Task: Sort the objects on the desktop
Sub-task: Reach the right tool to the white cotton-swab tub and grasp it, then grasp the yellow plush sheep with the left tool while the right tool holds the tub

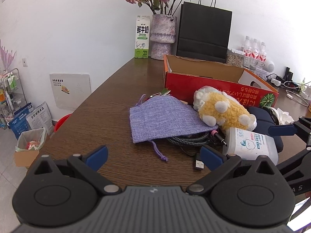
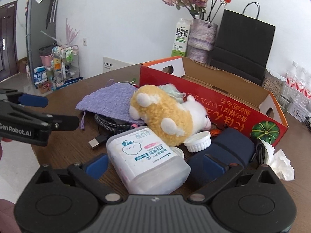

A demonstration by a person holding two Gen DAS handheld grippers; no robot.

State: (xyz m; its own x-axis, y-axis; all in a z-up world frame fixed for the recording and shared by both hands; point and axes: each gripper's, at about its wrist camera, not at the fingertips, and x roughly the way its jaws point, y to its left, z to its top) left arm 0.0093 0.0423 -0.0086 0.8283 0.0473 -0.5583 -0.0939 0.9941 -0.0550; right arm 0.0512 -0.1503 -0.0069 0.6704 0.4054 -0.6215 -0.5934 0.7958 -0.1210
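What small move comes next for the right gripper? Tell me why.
Probably ease the right gripper forward and close on the cotton swab box: its jaws are open, the box lies on its side between them, and the open cardboard box waits behind.

We see a dark wooden table (image 1: 108, 104) with matt grain, a rough woven purple pouch (image 1: 159, 120), a fluffy plush toy (image 2: 165, 114), and a frosted plastic box (image 2: 147, 161).

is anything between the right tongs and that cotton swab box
Nothing visible: the cotton swab box lies on its side directly ahead of the open right tongs, partly between the fingers. The plush toy rests behind it.
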